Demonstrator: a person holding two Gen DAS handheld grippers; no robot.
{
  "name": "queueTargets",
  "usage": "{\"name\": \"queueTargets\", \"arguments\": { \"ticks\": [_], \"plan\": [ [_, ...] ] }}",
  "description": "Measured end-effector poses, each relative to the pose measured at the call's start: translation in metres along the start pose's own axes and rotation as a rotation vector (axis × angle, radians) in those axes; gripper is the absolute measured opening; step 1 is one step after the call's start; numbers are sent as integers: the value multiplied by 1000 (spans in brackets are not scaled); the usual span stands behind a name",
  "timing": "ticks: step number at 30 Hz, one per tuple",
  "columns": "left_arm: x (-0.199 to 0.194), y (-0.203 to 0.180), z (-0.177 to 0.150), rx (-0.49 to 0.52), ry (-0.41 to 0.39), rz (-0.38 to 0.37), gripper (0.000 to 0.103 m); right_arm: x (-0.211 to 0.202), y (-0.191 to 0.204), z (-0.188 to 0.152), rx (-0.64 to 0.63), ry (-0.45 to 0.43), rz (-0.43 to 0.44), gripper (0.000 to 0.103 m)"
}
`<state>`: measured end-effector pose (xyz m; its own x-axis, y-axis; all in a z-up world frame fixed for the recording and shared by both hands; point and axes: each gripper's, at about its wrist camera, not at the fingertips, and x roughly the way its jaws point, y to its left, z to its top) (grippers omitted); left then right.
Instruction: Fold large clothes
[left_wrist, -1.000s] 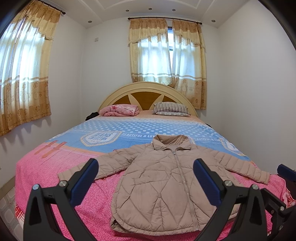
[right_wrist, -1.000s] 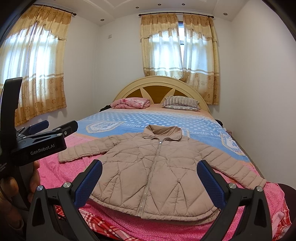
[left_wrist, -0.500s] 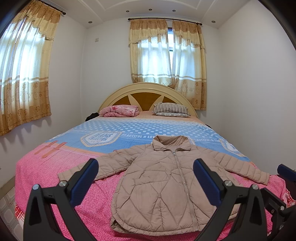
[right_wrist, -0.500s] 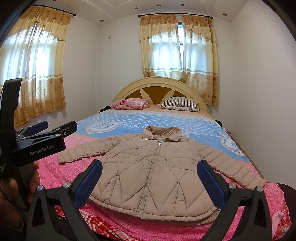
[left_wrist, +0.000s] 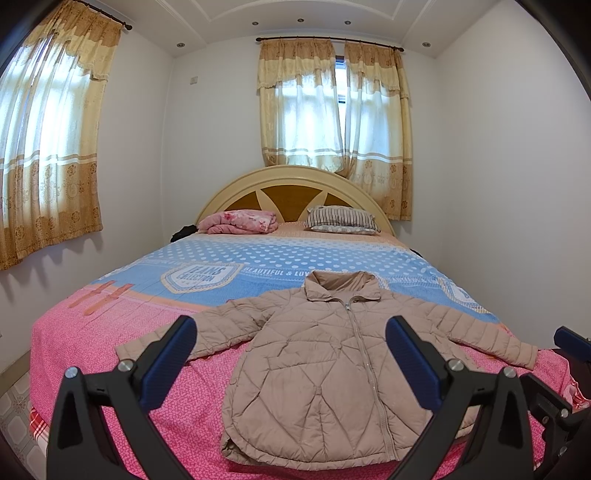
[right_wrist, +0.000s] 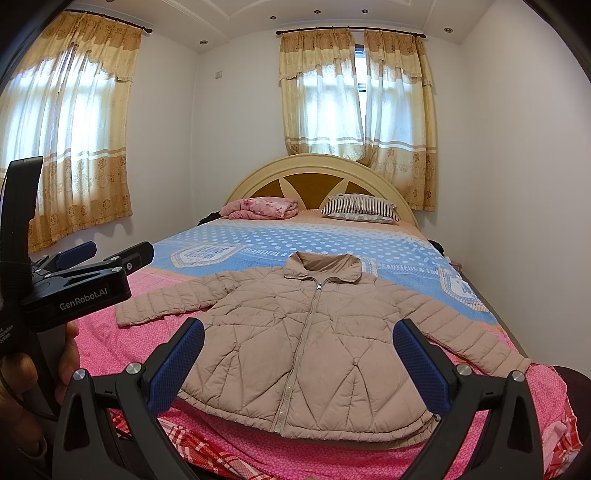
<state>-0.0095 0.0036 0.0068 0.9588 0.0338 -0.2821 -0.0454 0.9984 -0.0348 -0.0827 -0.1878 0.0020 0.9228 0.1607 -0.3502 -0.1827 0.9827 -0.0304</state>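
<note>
Beige jacket (left_wrist: 325, 365) lies flat and zipped on the bed (left_wrist: 92, 332), unchanged, my left gripper (left_wrist: 291, 365) and right gripper (right_wrist: 299, 365) still hovering spread, folding not begun

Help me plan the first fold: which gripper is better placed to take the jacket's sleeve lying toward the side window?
Left, probably. The left gripper is open nearer that sleeve; the right gripper faces the jacket hem.

- A home bedroom with plain white walls (left_wrist: 498, 166).
- A large bed (left_wrist: 92, 332) fills the room, with an arched cream and brown headboard (left_wrist: 291, 184).
- A striped pillow (left_wrist: 341, 219) and a folded pink blanket (left_wrist: 238, 221) lie at its head.
- Cream and gold curtains (left_wrist: 334, 110) cover two windows.
</note>
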Motion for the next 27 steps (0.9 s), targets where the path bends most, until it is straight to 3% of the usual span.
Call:
{"name": "queueTargets", "arguments": {
  "ticks": [19, 23, 27],
  "plan": [
    [2, -1, 0, 2, 3, 1, 103, 0, -1, 0, -2, 0, 3, 102],
    [13, -4, -5, 8, 15, -9, 103, 5, -3, -2, -5, 12, 12, 102],
    [38, -9, -19, 42, 52, -19, 103, 28, -23, -10, 14, 51, -31, 102]
  ]
}}
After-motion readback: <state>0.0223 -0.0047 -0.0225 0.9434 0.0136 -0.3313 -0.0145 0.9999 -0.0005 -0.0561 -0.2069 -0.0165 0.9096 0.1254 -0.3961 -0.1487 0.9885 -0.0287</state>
